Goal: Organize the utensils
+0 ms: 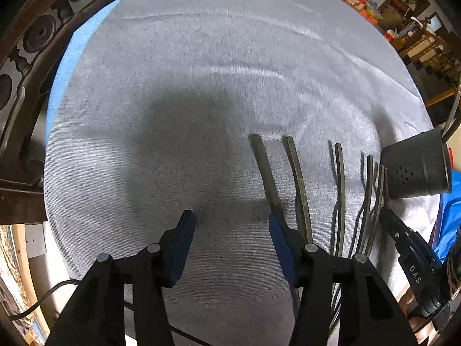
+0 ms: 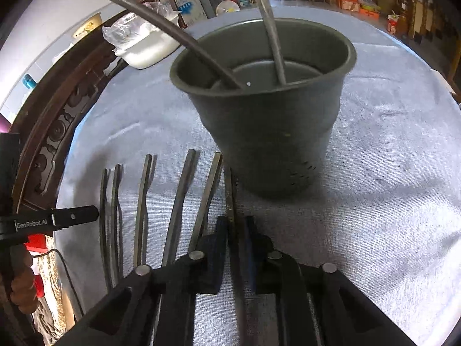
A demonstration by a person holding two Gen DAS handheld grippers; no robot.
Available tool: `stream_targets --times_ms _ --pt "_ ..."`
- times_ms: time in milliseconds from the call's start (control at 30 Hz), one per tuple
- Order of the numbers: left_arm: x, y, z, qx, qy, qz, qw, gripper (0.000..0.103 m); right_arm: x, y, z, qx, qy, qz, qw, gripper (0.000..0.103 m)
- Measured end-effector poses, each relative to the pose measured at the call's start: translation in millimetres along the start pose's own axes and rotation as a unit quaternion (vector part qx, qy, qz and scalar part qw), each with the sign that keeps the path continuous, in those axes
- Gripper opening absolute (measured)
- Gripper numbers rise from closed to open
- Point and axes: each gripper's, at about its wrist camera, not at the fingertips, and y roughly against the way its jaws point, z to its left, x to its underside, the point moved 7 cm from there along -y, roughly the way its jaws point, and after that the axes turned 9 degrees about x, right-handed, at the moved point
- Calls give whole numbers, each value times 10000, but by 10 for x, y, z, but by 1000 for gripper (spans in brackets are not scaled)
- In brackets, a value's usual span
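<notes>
Several dark metal utensil handles (image 2: 178, 199) lie side by side on the grey cloth (image 2: 374, 187). A dark green cup (image 2: 268, 132) stands right of them with two utensils (image 2: 270, 28) leaning inside. My right gripper (image 2: 234, 227) is shut on the handle nearest the cup (image 2: 229, 193), low over the cloth. In the left wrist view my left gripper (image 1: 232, 227) is open with only cloth between its fingers. Its right finger (image 1: 281, 233) overlaps the leftmost handle (image 1: 265, 170). The cup (image 1: 417, 167) sits at the far right there.
A white container (image 2: 147, 49) rests at the far edge of the cloth-covered round table. A carved dark wooden chair back (image 1: 28, 57) curves along the left side. A hand (image 2: 17, 274) holds the left gripper's body. A cluttered room lies beyond.
</notes>
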Motion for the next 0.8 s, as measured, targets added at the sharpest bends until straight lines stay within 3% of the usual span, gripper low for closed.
stream_targets --times_ms 233,567,800 --pt "-109 -46 -58 -209 0 -5 9998 55 104 51 -1 -62 80 175 9998 9" --pt "-198 7 -108 273 441 -103 9986 55 69 15 24 -78 130 280 9995 11" --pt "-295 -166 -151 215 545 -26 9983 55 49 2 -17 -207 6 407 9990 11"
